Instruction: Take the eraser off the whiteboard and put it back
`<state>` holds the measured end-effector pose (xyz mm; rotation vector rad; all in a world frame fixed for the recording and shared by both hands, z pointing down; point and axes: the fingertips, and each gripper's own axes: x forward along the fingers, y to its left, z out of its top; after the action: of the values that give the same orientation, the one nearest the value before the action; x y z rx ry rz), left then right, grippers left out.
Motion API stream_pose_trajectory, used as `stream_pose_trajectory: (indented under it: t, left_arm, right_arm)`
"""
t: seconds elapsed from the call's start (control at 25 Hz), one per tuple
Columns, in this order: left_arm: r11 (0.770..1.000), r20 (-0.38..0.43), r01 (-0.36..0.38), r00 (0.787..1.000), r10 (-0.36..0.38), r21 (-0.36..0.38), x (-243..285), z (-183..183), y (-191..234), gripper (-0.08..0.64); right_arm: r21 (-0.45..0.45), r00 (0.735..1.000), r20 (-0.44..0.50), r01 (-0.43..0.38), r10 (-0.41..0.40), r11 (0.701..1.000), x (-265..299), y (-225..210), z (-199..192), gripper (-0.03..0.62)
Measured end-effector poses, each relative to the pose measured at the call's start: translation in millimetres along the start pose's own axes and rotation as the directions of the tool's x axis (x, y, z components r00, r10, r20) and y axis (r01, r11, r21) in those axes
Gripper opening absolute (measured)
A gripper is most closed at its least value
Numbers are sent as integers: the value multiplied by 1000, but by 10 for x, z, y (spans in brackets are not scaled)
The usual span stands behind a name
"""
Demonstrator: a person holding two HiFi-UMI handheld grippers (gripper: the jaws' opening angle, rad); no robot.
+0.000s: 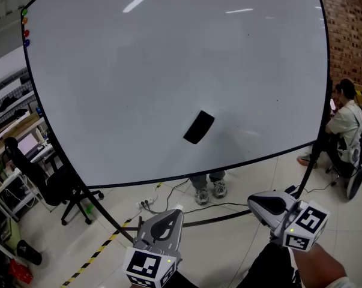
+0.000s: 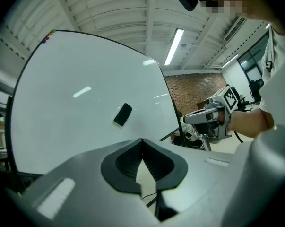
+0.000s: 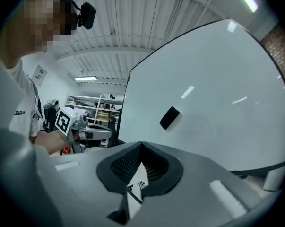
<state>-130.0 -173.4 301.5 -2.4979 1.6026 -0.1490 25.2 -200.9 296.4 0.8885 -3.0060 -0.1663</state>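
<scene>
Head view: black eraser (image 1: 199,127) sits tilted, low on the middle of the whiteboard (image 1: 138,65), well apart from the near left gripper (image 1: 178,212) and right gripper (image 1: 253,200); likely fault, a tip reaching it unspread shoves it along the glossy board or drops it to the tiled floor (image 1: 271,173). Left gripper view: jaws pressed together, empty; brick wall (image 2: 189,91) far right. Right gripper view: jaws likewise together, empty; shelves (image 3: 92,105) far left, ribbed ceiling above.

Black eraser (image 1: 199,127) tilted, stuck on whiteboard (image 1: 138,71), lower centre.
</scene>
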Motion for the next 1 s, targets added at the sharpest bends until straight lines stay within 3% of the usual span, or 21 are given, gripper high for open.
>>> stream_pose_trajectory:
  t: [0.24, 0.52, 0.68, 1.0]
  left_arm:
    - [1000, 10, -4, 1000, 4, -15, 101, 74, 59, 17]
    - [998, 35, -58, 998, 57, 17, 441, 207, 405, 17]
    - [995, 8, -82, 997, 82, 53, 661, 207, 590, 17]
    - [991, -9, -97, 995, 98, 96, 825, 218, 684, 17]
  right_arm:
    - [21, 1000, 31, 6, -7, 1000, 91, -119, 118, 2]
    - [-4, 1000, 21, 14, -14, 1000, 458, -451, 251, 2]
    - [11, 999, 11, 38, -38, 999, 585, -642, 240, 2]
    - [-22, 998, 0, 65, -65, 998, 549, -664, 211, 2]
